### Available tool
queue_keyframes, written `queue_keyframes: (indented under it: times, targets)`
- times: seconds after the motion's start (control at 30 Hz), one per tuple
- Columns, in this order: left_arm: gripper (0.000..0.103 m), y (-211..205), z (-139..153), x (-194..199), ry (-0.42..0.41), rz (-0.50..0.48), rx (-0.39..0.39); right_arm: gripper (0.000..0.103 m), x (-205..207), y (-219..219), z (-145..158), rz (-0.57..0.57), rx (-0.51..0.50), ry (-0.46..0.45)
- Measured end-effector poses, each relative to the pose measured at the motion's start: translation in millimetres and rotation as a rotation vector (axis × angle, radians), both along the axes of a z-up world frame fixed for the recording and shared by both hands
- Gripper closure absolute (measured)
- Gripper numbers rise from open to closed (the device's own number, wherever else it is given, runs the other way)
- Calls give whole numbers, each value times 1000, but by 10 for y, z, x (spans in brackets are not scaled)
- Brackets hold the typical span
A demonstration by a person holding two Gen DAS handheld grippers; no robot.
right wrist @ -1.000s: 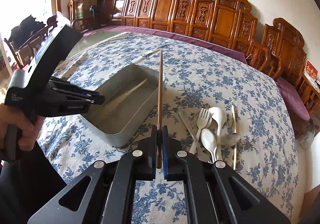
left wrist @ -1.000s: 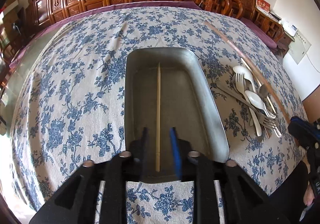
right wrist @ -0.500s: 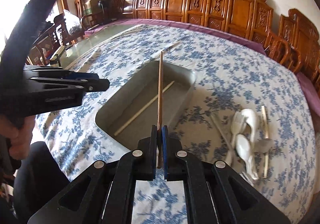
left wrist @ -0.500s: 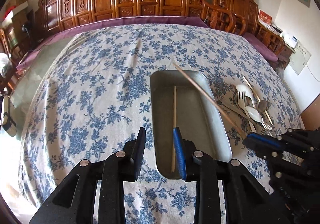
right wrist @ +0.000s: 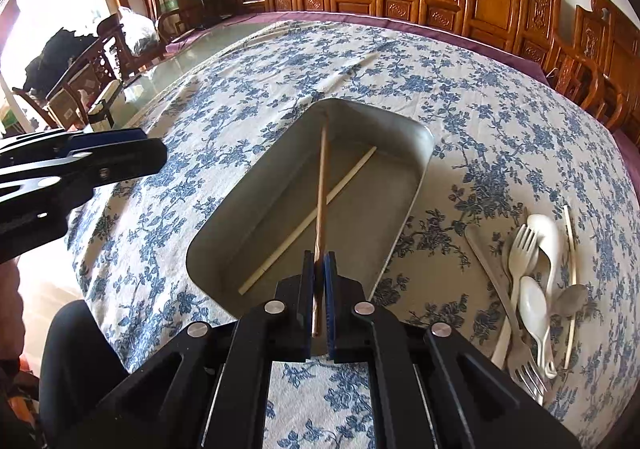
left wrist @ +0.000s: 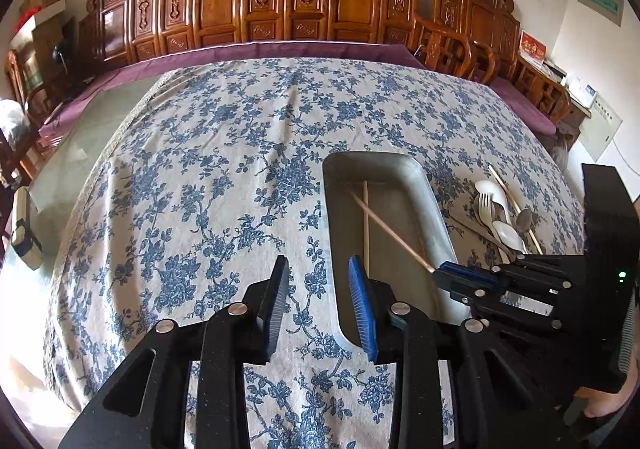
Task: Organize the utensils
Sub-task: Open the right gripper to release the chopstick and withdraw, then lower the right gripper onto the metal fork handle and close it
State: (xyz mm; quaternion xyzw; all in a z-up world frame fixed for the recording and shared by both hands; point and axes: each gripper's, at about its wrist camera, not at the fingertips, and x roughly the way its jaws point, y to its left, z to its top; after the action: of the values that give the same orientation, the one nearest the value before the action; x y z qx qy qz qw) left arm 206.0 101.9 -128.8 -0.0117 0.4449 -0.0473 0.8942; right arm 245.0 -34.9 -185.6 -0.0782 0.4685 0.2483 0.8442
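Two chopsticks show over the grey metal tray [right wrist: 416, 185] in the middle of the right wrist frame: a pale chopstick [right wrist: 308, 221] lies flat on the tray floor, running from lower left to upper right, and a darker brown chopstick [right wrist: 321, 185] crosses above it, its far tip near the tray's upper left corner. The right tongs [right wrist: 319, 269] are pressed together on the near end of that brown chopstick, the blue pads clamped tight against it at the lower centre of the frame. In the left wrist frame the same right tongs [left wrist: 460, 275] come in from the right edge, with the brown chopstick [left wrist: 390, 231] slanting up and left from them across the pale chopstick [left wrist: 365, 225] inside the tray [left wrist: 430, 205]. The left tongs [left wrist: 320, 293] fill the lower centre of that frame, their jaws parted and opening, with nothing between them; only the flowered cloth and the tray's near left rim show through the gap. In the right wrist frame the left tongs [right wrist: 152, 153] sit at the left edge, above the cloth and apart from the tray. The desk [left wrist: 208, 177] wears a white cloth with blue flowers. At the right of the tray, on the cloth, lies a heap of utensils [right wrist: 532, 281]: white plastic spoons and a fork, metal forks and a metal spoon, with a further pale chopstick [right wrist: 571, 249] along its right side. Carved wooden chairs [left wrist: 300, 1] line the top of both frames.
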Motion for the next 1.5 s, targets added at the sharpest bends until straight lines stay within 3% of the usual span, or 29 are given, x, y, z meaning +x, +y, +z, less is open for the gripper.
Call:
queue_keyframes:
  times: [0.23, 0.33, 0.37, 0.53, 0.77, 1.1, 1.5]
  targets:
    - [66, -11, 93, -37, -20, -1, -1, 93, -4, -11, 5, 30, 80, 18]
    - [65, -34, 118, -36, -25, -4, 2, 74, -15, -81, 81, 33, 125, 5]
    - [65, -45, 122, -34, -26, -4, 2, 72, -20, -100, 103, 32, 130, 3]
    - [60, -135, 145, -47, -30, -17, 1, 72, -63, -320, 274, 21, 156, -42]
    - [57, -443, 142, -67, -39, -73, -12, 72, -171, -1016, 415, -46, 122, -120]
    - [55, -1038, -3, -45, -18, -165, -28, 72, -196, -1882, -6, -114, 33, -82]
    - [54, -1515, -198, -45, 24, -236, -16, 68, -101, -1785, -329, -51, -3, -71]
